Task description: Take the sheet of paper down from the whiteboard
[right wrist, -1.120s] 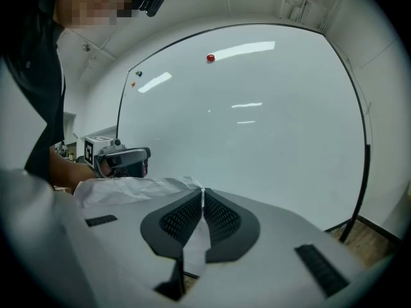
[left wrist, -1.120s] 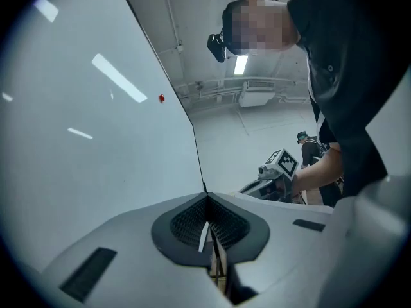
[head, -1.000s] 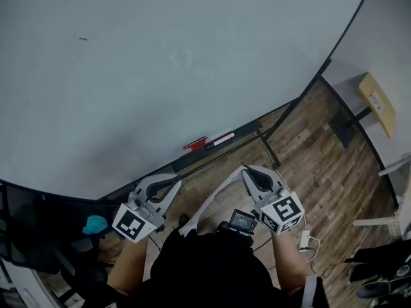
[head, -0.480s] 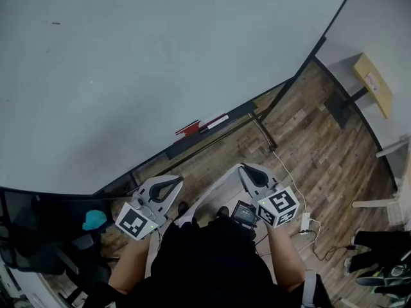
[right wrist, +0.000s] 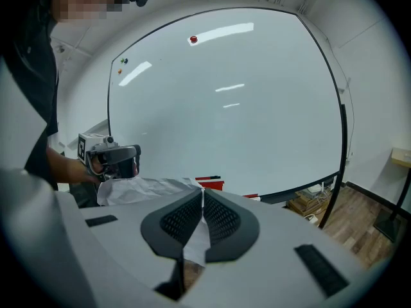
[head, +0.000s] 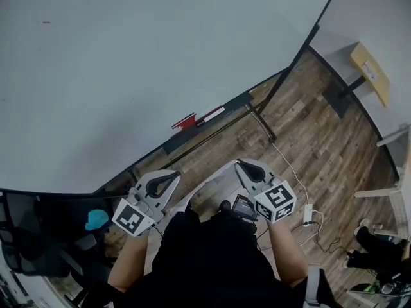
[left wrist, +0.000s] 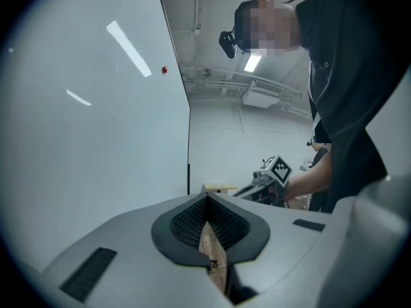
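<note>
Below the whiteboard (head: 160, 56), left gripper (head: 173, 174) and right gripper (head: 239, 165) both clamp the sheet of paper (right wrist: 148, 188).

The whiteboard (right wrist: 225, 108) is smooth and glossy, mirroring ceiling lights as bright streaks. The sheet of paper (right wrist: 144, 188) is matt white and creased. The left tongs (left wrist: 209, 236) and the right tongs (right wrist: 202, 204) have matt grey plastic shells with black, finely ribbed pads (right wrist: 176, 220). The floor (head: 321, 146) is brown wood planking with visible grain. The person's top (head: 212, 262) is dull black cloth.
</note>
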A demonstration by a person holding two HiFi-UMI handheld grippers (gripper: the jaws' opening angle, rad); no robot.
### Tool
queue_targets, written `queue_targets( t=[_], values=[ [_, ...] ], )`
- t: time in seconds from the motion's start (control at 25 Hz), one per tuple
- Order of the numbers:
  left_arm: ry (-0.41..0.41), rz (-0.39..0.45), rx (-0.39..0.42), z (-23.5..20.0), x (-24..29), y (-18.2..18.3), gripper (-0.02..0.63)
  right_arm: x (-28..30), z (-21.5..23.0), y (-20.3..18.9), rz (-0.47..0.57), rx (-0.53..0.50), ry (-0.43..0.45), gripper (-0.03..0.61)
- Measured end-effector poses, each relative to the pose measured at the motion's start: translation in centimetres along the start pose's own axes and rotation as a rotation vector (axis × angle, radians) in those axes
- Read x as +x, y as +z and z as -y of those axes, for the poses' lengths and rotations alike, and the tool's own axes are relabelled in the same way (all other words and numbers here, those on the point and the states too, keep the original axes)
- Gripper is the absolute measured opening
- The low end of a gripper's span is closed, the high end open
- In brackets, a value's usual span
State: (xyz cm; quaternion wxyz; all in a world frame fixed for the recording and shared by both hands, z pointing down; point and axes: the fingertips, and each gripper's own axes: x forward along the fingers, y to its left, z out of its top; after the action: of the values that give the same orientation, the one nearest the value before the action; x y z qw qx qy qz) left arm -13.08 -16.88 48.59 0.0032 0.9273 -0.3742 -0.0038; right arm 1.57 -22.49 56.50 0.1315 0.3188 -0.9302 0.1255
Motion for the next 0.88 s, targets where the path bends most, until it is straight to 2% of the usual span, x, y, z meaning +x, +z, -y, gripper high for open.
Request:
queue_targets(
  t=[0.48, 0.88],
  values=[
    [0.001, -0.017, 0.005, 1.1, 0.7, 0.6, 0.011, -1.1, 0.8, -0.1, -0.010, -0.013, 0.001, 0.020],
    [0.022, -0.034, 0.007, 4.1, 2.9, 0.1, 0.012, -3.5, 3.1, -1.3, 0.000, 0.001, 0.016, 0.021]
  ],
)
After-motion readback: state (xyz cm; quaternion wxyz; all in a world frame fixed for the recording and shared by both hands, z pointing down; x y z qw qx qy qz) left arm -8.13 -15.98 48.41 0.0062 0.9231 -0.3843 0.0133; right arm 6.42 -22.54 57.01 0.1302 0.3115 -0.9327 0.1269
